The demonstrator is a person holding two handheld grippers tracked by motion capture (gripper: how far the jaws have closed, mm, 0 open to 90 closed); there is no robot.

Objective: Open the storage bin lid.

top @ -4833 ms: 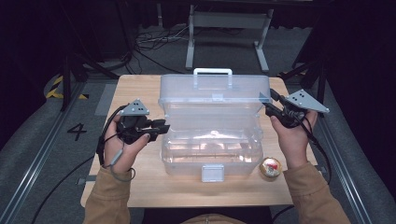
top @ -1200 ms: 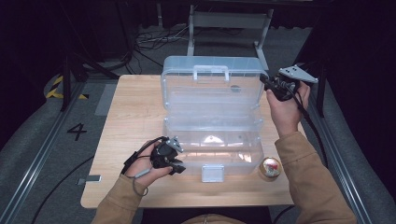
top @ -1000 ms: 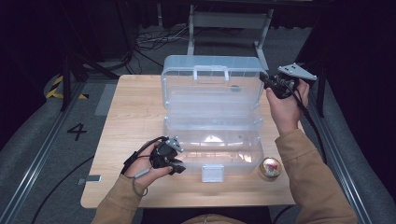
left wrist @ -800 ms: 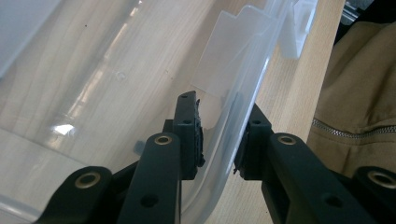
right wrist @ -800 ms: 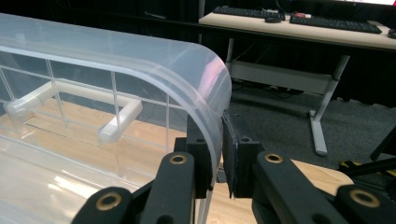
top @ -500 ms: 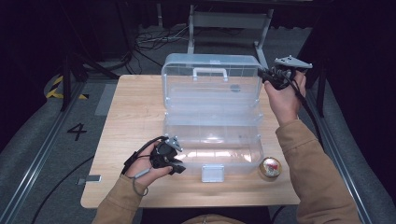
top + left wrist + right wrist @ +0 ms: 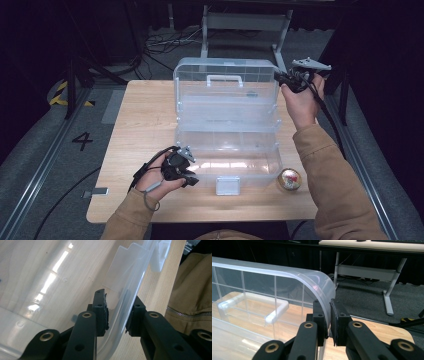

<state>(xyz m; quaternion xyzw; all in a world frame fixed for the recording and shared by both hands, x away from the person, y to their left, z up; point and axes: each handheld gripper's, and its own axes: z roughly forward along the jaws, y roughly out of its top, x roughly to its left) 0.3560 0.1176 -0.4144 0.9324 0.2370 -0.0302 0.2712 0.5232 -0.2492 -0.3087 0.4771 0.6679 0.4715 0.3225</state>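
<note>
Nearest us, the left gripper sits low at the front left corner of the clear plastic storage box. In the left gripper view its jaws straddle the front wall of the box base, one pad inside and one outside; the inner pad stands a little off the plastic, and we cannot tell whether the outer one presses. The white latch hangs at the middle of the front wall. Just right of the box base, on the wooden table, lies a small shiny ball ornament, apart from both grippers.

Farther back, the box lid stands raised, near upright, its white handle facing us. The right gripper is at the lid's upper right corner. In the right gripper view its jaws are narrow and pinch the curved corner rim of the lid between the pads.

Beyond the table stands a grey metal stand on the floor.
</note>
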